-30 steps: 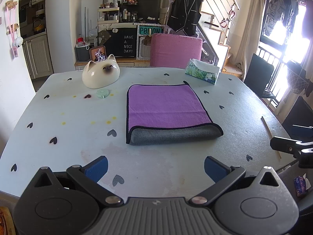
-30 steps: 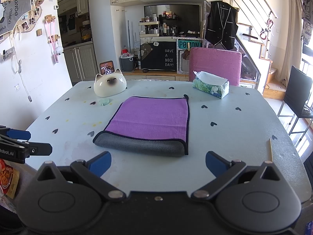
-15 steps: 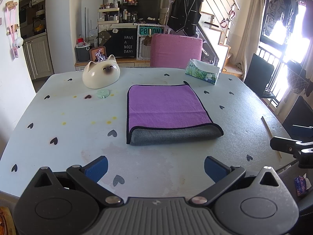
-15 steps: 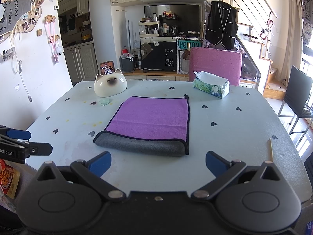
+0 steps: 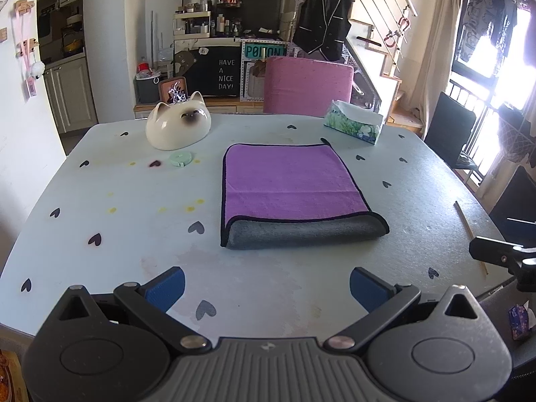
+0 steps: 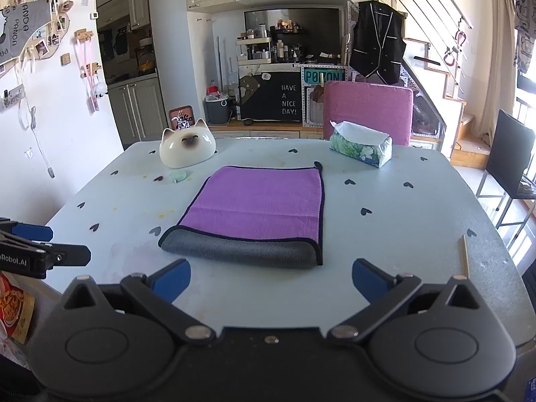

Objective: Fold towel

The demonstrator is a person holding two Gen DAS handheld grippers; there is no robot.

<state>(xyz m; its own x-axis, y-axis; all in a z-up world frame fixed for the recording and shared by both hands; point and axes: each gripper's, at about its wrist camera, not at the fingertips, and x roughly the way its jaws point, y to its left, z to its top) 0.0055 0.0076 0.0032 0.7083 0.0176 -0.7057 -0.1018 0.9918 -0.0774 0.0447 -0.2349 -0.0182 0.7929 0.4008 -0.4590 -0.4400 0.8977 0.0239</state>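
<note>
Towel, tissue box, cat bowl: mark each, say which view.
towel [image 5: 291, 181], left wrist view, middle of the purple top layer.
tissue box [image 6: 363, 149], right wrist view, green patterned side.
cat bowl [image 5: 179, 127], left wrist view, front of the cream dome.

A pale blue table printed with small dark hearts fills the foreground, with a pink upholstered chair pushed against its far edge. Behind stand white walls, cream kitchen cabinets and a black board (chalked "HAVE A NICE DAY!"). A staircase climbs rightward, and strong daylight floods through the window on the right.
</note>
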